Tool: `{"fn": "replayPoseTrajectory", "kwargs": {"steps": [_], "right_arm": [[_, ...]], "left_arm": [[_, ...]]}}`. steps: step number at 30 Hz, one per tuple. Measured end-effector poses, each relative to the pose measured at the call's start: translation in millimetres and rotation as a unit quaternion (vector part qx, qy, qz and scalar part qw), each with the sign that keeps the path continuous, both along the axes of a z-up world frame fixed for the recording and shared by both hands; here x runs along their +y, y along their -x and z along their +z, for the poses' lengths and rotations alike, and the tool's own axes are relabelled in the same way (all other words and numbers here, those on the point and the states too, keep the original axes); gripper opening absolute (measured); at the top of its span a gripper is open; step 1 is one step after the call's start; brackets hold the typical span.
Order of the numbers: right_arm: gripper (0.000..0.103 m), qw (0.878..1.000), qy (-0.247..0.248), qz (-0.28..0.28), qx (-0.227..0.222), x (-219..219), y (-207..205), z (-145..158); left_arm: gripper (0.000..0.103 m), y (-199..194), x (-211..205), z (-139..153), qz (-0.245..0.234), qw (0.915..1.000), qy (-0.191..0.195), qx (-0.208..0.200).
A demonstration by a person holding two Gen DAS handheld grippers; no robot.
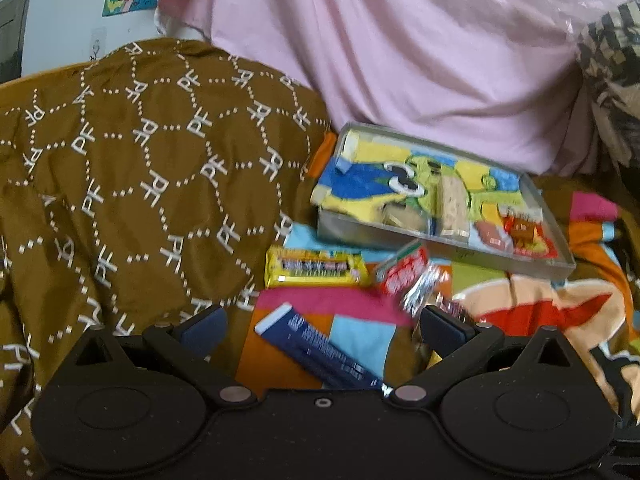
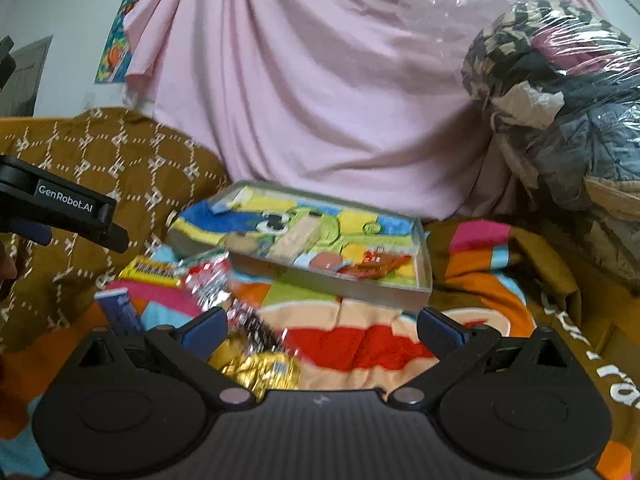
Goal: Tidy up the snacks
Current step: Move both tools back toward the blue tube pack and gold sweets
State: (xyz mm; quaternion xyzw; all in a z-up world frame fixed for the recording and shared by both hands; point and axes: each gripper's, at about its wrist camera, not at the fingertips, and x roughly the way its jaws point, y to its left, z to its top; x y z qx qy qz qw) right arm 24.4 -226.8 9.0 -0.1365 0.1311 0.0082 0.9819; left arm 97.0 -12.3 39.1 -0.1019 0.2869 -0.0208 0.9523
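Note:
A metal tray [image 1: 400, 240] [image 2: 336, 284] lined with a cartoon cloth rests on the bed and holds a pale grain bar [image 1: 452, 204] [image 2: 296, 240] and an orange-red packet [image 1: 524, 234] [image 2: 372, 266]. In front of it lie loose snacks: a yellow packet [image 1: 316, 268] [image 2: 150, 270], a red-and-white packet [image 1: 404, 272] [image 2: 208, 276], a silver wrapper [image 1: 424, 292] and a dark blue bar [image 1: 316, 350] [image 2: 120, 310]. A gold wrapper [image 2: 260, 368] sits near my right gripper [image 2: 320, 330]. My left gripper [image 1: 324, 328] is open above the blue bar. The right gripper is open, holding nothing.
A brown patterned quilt [image 1: 132, 184] is heaped on the left. A pink sheet [image 1: 400, 60] hangs behind the tray. A plastic-wrapped bundle of clothes [image 2: 560, 120] stands at the right. The colourful blanket [image 2: 360, 344] covers the bed under everything. The left gripper's body [image 2: 60, 204] shows at the right wrist view's left edge.

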Motion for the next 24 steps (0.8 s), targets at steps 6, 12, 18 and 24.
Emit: {"fn": "replayPoseTrajectory", "kwargs": {"steps": [6,12,18,24], "right_arm": [[0.103,0.999,0.012,0.018,0.039,7.5,1.5,-9.9],[0.103,0.996,0.034,0.036,0.068,16.6,-2.7,-19.2],[0.103,0.993,0.056,0.039,0.101,24.4,-10.6,-29.6],[0.103,0.988,0.066,0.037,0.133,25.8,-20.5,-38.2]], "left_arm": [[0.102,8.2,-3.0,-14.6,-0.011,0.9997,-0.009,0.021],[0.102,9.3,-5.8,-27.5,-0.017,0.9989,-0.015,0.042],[0.102,4.0,-3.9,-37.2,-0.010,0.9979,-0.014,0.062],[0.102,-2.0,-3.9,-45.2,-0.005,0.9968,-0.015,0.078]]}}
